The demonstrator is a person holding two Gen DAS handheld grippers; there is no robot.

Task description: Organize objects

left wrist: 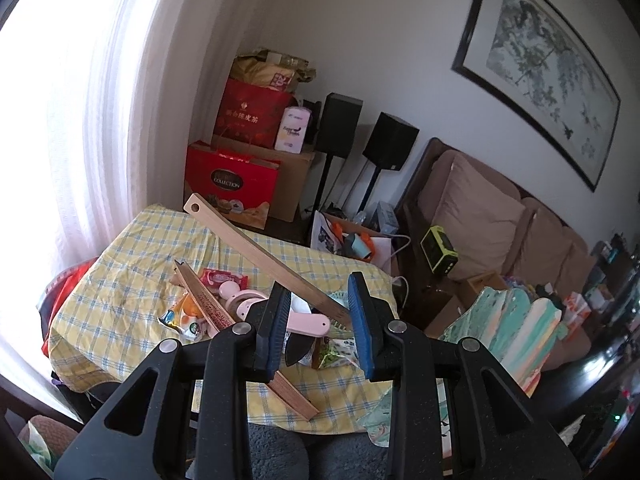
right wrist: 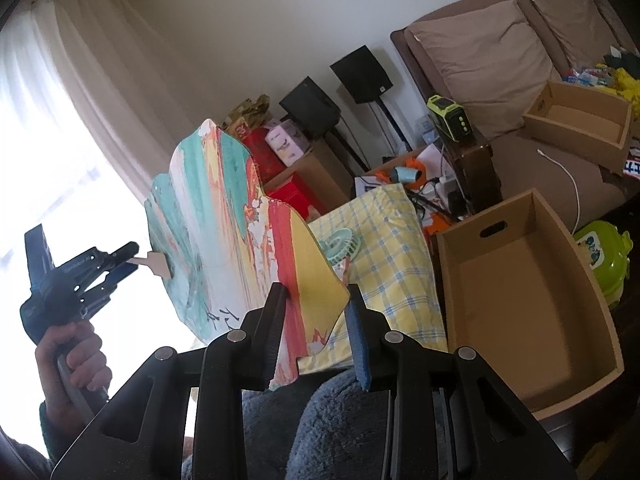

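Observation:
A large flat fan (right wrist: 224, 216) painted in teal, red and yellow stands upright right in front of me. My right gripper (right wrist: 316, 304) is shut on its lower edge. The same fan (left wrist: 516, 320) shows at the right of the left wrist view. A long pale wooden stick (left wrist: 256, 244) with a hole at its far end slants over the table. Its near end sits against the blue pad of my left gripper (left wrist: 320, 300). From the right wrist view, the left gripper (right wrist: 126, 260) pinches a pale wooden piece (right wrist: 154, 262), and a hand (right wrist: 76, 360) holds the grip.
The yellow checked tablecloth (left wrist: 132, 264) carries a closed folding fan (left wrist: 208, 308), a pink tool (left wrist: 308, 326), snack packets (left wrist: 222, 278) and a mint hand fan (right wrist: 340, 242). An open cardboard box (right wrist: 520, 300) stands to the right, a smaller one (right wrist: 576, 120) on the sofa. Gift bags and speakers line the wall.

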